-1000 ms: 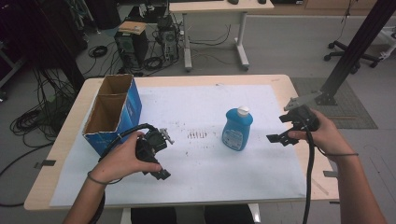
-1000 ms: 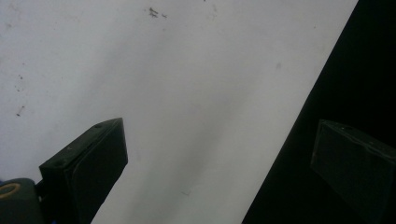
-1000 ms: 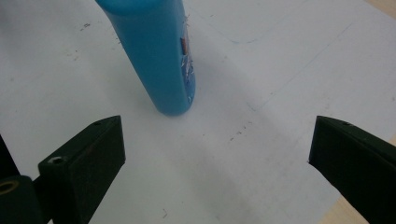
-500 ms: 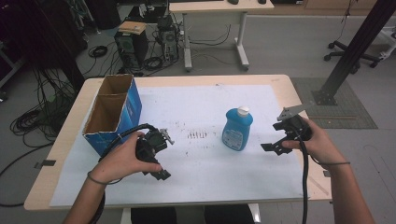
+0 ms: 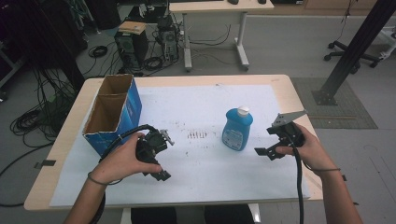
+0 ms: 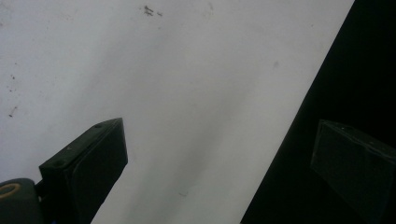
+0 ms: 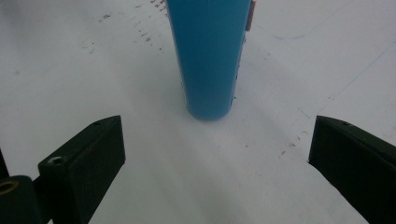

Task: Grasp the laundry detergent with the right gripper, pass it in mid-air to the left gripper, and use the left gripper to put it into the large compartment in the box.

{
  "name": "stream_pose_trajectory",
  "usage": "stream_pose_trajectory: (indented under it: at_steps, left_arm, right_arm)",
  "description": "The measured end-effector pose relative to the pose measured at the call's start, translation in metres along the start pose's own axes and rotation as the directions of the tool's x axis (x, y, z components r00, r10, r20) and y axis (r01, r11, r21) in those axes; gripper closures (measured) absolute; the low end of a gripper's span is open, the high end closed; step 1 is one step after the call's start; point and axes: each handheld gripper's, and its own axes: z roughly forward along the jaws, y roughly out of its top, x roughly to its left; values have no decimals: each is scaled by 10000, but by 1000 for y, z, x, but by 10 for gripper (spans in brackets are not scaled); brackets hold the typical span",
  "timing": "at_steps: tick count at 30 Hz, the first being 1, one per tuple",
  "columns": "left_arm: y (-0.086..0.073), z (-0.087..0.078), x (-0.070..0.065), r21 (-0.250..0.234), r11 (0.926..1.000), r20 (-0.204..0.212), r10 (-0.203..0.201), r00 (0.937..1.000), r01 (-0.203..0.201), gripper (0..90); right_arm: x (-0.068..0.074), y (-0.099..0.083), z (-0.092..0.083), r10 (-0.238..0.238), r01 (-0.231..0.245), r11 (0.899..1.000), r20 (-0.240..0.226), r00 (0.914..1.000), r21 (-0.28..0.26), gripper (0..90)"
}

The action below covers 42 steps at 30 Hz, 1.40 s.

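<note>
The right gripper (image 5: pixel 267 141) has moved left and down in the high view, from the table's right edge toward the middle, and now sits near the blue bottle (image 5: pixel 237 129), jaws wide apart and facing it. The hand (image 5: pixel 303 144) came along with it.

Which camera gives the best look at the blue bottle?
The high view: the blue bottle shows whole there, white cap to base, upright on the white paper between the hands. The right gripper view shows its lower body close up, centred ahead of the open jaws, with the top cut off.
</note>
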Motion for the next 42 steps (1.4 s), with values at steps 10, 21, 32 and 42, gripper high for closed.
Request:
stream_pose_trajectory:
  at_steps: [10,21,32,42]
  left_arm:
    - [-2,0,0,10,10000,46,-68,10000,68,39]
    - [-3,2,1,-52,9999,70,-89,9999,89,39]
    - [-5,3,1,-28,9999,108,-132,9999,132,39]
    - [-5,2,1,-31,9999,75,-154,9999,154,39]
  right_arm:
    - [5,-3,15,-63,63,9977,7,10000,-677,34]
    - [9,-4,35,-68,73,9926,42,10000,-1215,29]
    - [7,-3,50,223,-269,9805,-258,9994,-1947,29]
    - [7,-1,57,152,-221,9757,-337,9993,-2181,26]
